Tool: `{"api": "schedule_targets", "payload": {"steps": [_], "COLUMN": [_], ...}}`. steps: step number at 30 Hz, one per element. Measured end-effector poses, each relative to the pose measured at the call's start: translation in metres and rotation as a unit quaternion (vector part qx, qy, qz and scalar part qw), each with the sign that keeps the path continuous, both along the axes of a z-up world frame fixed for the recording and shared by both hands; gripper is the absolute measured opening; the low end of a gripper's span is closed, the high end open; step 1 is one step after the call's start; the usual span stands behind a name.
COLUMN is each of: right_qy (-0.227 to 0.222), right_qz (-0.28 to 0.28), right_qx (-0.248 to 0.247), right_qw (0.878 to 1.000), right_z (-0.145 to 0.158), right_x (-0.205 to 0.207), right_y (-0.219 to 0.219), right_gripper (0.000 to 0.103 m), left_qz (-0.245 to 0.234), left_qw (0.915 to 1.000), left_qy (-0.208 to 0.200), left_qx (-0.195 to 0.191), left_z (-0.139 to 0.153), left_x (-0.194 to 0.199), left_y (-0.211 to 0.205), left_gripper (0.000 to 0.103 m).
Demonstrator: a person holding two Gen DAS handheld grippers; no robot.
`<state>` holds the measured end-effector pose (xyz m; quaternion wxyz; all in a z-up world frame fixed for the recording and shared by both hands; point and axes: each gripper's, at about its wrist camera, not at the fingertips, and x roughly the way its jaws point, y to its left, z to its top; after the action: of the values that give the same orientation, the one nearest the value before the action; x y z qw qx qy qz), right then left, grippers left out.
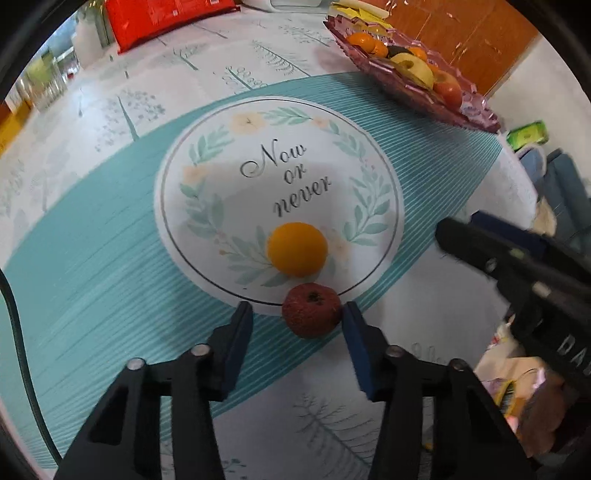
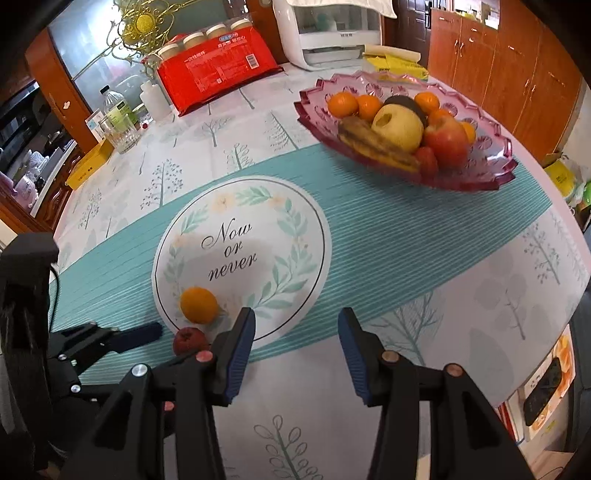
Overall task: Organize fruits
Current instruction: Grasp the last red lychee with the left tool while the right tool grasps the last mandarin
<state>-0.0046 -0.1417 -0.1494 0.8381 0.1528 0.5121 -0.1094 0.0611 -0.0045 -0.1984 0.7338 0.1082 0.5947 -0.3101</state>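
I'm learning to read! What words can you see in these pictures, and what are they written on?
"Now or never": in curly script inside the round leafy wreath print on the tablecloth.
"DA...": white letters on the right gripper, cut off by the picture's edge.
Red package: white printing and a barcode, too small to read.
White appliance: tiny brand mark, too blurred to read.
Yellow box: label unreadable.

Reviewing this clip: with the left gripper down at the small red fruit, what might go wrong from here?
1. In the left wrist view the red fruit sits off-centre in the left gripper, against one finger; closing may push it aside.
2. The orange lies just beyond and might get knocked rolling.
3. The fruit bowl looks crowded; an added fruit may roll out.
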Motion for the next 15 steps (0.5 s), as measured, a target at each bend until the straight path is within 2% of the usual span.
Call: {"api": "schedule_targets", "payload": {"steps": [1,2,7,15], "right_qy": [0.001,0.001,0.005,0.009], "right_qz": [0.002,0.006,0.028,0.070], "right_qx": [0.003,0.006,0.019,0.044], "right_qw": [1.000,1.000,0.999,0.997], "right_z": [-0.002,-0.003,-0.009,-0.017], "right_x": [0.001,0.001,0.009,0.029], "right_y": [0.001,0.003,0.015,0.040], "right_gripper": [0.047,0.047,0.047,0.047], "left_qz": [-0.003,-0.006,0.003,0.079], "left_qw": [1.0000,0.9999,0.9999,0.9968], "left_qy": [0.004,0.004,-0.003,0.000], "left_qx": [-0.007,-0.012,-0.011,-0.009], "left_z": [-0.001,0.000,0.000,0.004], "left_x": [0.000,-0.001,0.002,0.023], "left_y": [0.000,0.001,0.012,0.068], "left_gripper": [0.033,0.031,0.031,0.031]}}
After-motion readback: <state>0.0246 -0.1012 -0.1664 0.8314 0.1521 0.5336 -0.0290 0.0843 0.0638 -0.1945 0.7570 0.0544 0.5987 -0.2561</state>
